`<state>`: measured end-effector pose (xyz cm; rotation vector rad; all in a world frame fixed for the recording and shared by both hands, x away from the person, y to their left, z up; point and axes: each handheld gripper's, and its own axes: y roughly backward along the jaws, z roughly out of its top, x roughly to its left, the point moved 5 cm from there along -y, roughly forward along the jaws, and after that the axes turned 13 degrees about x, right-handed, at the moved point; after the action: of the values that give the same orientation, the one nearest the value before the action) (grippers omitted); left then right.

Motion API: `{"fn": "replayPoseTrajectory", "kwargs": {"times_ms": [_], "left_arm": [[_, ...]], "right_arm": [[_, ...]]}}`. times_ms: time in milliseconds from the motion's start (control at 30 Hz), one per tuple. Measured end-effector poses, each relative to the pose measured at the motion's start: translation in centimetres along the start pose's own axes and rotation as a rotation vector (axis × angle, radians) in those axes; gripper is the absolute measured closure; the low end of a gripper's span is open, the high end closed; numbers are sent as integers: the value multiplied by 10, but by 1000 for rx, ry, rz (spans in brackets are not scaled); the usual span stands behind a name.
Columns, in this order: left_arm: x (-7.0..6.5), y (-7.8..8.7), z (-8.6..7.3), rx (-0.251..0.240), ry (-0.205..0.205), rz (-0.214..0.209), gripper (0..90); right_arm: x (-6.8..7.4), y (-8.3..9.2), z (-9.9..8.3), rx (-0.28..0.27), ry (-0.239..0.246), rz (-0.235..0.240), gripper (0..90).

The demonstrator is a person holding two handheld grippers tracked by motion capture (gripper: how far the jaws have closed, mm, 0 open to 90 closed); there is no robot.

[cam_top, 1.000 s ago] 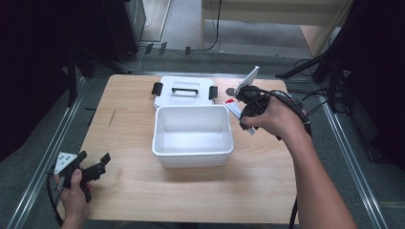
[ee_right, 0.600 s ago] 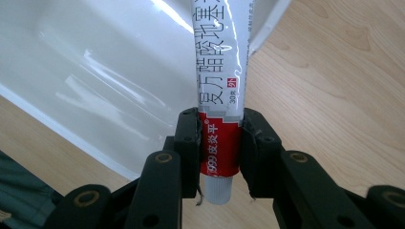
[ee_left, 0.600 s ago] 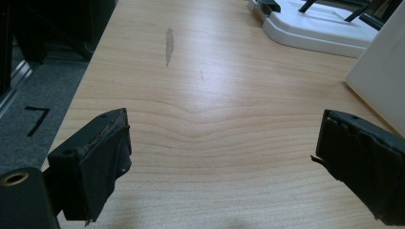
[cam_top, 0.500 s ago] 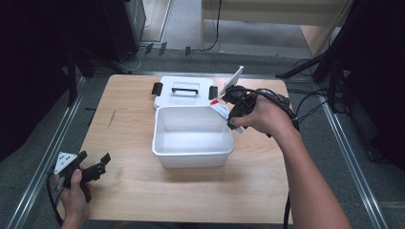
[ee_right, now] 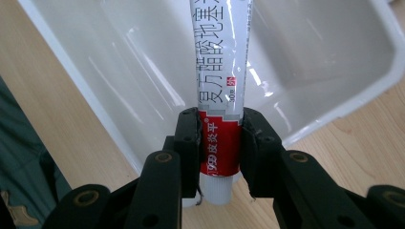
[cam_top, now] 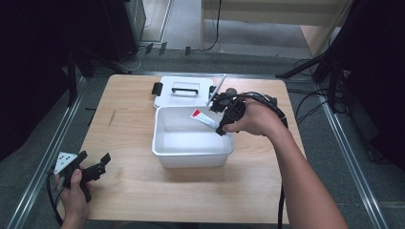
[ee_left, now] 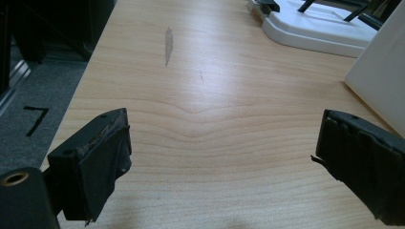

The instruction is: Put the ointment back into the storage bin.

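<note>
Landmark: white bin (cam_top: 165, 155), open, in the middle of the counter (cam_top: 129, 119); its inside looks bare
Right hand-held gripper (cam_top: 223, 119): over the bin's far right corner, jaws pinching the tube (cam_top: 204, 120) at its red band near the cap end (ee_right: 218, 148)
Tube: white with a red band and printed characters; held in the air, its long end slanting over the bin's inside, not touching the floor of the bin as far as the pictures show
Left hand-held gripper (cam_top: 95, 168): well apart from the bin, at the counter's near left corner, jaws spread wide with nothing between them (ee_left: 219, 157)
Lid (cam_top: 184, 90): white with a black handle and latch, flat on the counter just behind the bin
Thin white strip (cam_top: 216, 89): leaning behind the bin near the right gripper; cannot tell what it is
Done, by judgement: tube picked up and brought over the bin
Left, by judgement: lower it, release it inside; lid perhaps to be fitted afterwards
</note>
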<state>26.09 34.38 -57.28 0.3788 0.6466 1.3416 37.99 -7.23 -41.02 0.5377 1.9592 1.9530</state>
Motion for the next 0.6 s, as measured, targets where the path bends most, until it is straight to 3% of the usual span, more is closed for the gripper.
{"fn": "replayPoseTrajectory", "kwargs": {"times_ms": [233, 600], "left_arm": [[0, 0, 0, 0, 1, -2, 50], [0, 0, 0, -2, 3, -4, 50]], "right_arm": [[7, -16, 2, 67, 142, -30, 719], [8, -32, 3, 71, 171, -5, 719]]}}
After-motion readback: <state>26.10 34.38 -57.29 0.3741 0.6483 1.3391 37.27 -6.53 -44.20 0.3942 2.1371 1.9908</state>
